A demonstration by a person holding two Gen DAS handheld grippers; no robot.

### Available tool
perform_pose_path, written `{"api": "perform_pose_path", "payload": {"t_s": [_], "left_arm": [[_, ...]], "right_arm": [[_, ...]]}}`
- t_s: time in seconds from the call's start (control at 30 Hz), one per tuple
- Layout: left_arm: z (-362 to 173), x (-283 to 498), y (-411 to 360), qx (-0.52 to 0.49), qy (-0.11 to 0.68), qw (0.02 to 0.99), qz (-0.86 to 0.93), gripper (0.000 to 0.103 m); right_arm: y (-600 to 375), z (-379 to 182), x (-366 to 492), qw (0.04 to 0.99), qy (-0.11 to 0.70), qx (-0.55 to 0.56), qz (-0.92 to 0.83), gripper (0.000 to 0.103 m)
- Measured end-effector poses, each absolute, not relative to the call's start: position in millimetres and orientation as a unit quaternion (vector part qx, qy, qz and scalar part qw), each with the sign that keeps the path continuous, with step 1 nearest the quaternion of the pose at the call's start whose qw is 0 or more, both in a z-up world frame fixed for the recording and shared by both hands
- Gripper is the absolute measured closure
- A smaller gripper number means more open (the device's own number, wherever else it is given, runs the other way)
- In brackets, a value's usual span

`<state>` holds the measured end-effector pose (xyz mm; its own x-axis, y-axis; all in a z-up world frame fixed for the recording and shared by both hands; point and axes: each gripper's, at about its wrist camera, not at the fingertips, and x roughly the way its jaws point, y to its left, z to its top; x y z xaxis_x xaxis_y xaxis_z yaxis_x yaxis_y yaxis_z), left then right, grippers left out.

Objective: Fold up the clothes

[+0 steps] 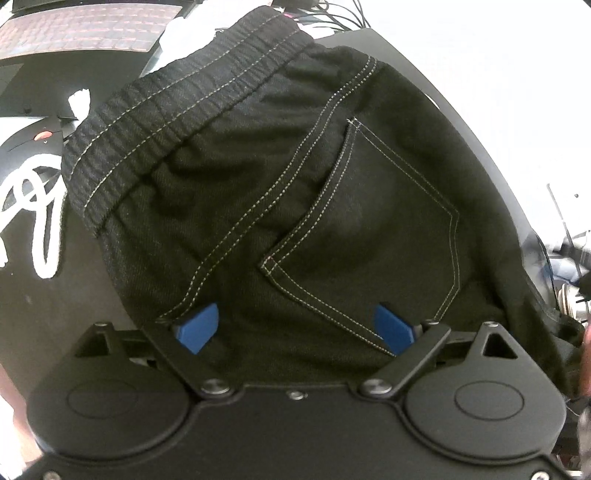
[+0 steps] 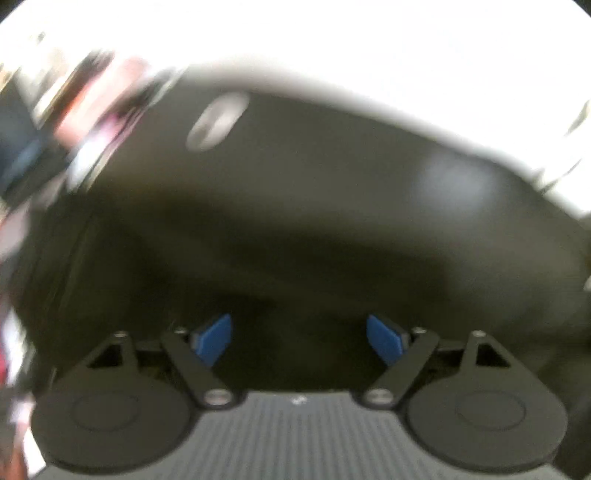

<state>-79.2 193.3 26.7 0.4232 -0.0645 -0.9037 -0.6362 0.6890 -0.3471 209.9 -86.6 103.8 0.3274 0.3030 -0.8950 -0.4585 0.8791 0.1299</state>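
Observation:
A pair of black denim shorts (image 1: 295,192) with pale stitching lies on a black table, its elastic waistband (image 1: 177,110) to the upper left and a back pocket (image 1: 388,236) at centre right. My left gripper (image 1: 295,326) is open right over the shorts' near part, blue pads (image 1: 197,328) wide apart and holding nothing. The right wrist view is blurred by motion. My right gripper (image 2: 299,339) is open above dark cloth (image 2: 295,240), nothing between its blue pads (image 2: 384,338).
A laptop keyboard (image 1: 81,33) sits at the far left. White cloth (image 1: 184,33) lies beyond the waistband. White markings (image 1: 40,206) show on the black surface at left. Cables and clutter (image 1: 569,266) lie past the right edge.

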Motion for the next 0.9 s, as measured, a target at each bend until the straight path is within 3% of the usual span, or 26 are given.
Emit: {"api": "perform_pose_path", "payload": {"t_s": [0.07, 0.13, 0.3, 0.4, 0.47, 0.53, 0.7, 0.83, 0.9], "left_arm": [[27.5, -79.7, 195.6, -0.35, 0.502, 0.768, 0.186, 0.01], [27.6, -80.2, 197.4, -0.356, 0.502, 0.766, 0.186, 0.01], [29.5, -82.9, 200.7, -0.364, 0.499, 0.765, 0.184, 0.01], [26.8, -82.5, 200.5, -0.363, 0.498, 0.766, 0.184, 0.009], [23.9, -79.6, 201.5, -0.361, 0.5, 0.766, 0.183, 0.009], [22.9, -78.8, 200.7, -0.357, 0.501, 0.767, 0.183, 0.009], [22.0, -78.5, 199.2, -0.352, 0.501, 0.77, 0.182, 0.009], [21.2, -76.8, 198.6, -0.347, 0.502, 0.771, 0.183, 0.009], [20.9, -76.2, 200.3, -0.352, 0.501, 0.769, 0.184, 0.008]], "right_arm": [[-93.6, 120.6, 238.9, 0.862, 0.469, -0.052, 0.184, 0.022], [-103.9, 137.1, 254.4, 0.873, 0.457, -0.011, 0.17, 0.022], [-92.8, 132.8, 216.1, 0.741, 0.567, -0.017, 0.358, 0.021], [-92.3, 92.0, 185.7, 0.679, 0.643, -0.013, 0.354, 0.021], [-96.6, 64.2, 183.8, 0.688, 0.657, -0.023, 0.307, 0.022], [-100.7, 55.4, 195.4, 0.717, 0.641, -0.032, 0.273, 0.019], [-99.5, 74.4, 254.7, 0.801, 0.559, -0.073, 0.202, 0.025], [-117.5, 97.6, 303.9, 0.877, 0.463, -0.025, 0.129, 0.024], [-125.4, 101.5, 309.4, 0.864, 0.48, 0.01, 0.154, 0.024]]}}
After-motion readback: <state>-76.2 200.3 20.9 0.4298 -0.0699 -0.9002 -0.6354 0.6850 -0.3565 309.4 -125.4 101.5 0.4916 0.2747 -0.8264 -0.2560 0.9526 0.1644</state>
